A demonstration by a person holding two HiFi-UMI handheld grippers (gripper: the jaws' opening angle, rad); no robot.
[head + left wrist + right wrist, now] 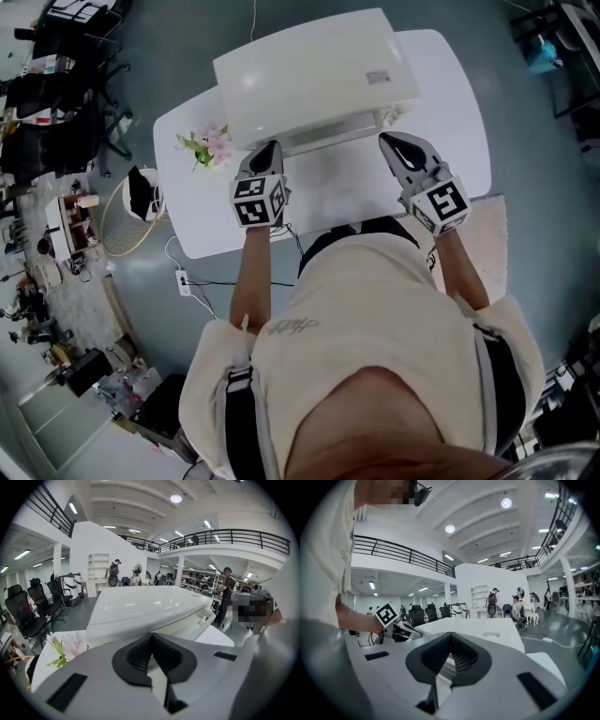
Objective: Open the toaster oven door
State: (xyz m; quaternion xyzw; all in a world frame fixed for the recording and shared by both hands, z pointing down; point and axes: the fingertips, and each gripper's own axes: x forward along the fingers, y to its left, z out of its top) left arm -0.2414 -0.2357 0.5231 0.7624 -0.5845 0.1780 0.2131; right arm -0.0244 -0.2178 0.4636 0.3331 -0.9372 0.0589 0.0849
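Shoulders in a cream shirt (375, 309) fill the bottom of the head view as a person leans over a white table (455, 94), a gripper in each hand.

Both arms reach up the frame toward the oven (314, 70), a white box at top centre of the table with its front turned to the person. The door (328, 133) looks shut, with one end of its handle (389, 117) showing at the front's right corner.

The left gripper (265, 148) points at the left part of the oven's front; its own view shows the two dark jaws meeting at the tip, with nothing between them. The right gripper (390, 141) sits just below the handle's right end, and its jaws are likewise pressed together and empty. Whether either tip touches the oven cannot be told.

A sprig of pink flowers (208, 145) lies on the table just left of the left gripper, beside the oven's lower left corner. On the grey floor at the left of the frame are a round basket (120, 225) and a power strip (183, 280) — both well apart from the grippers.
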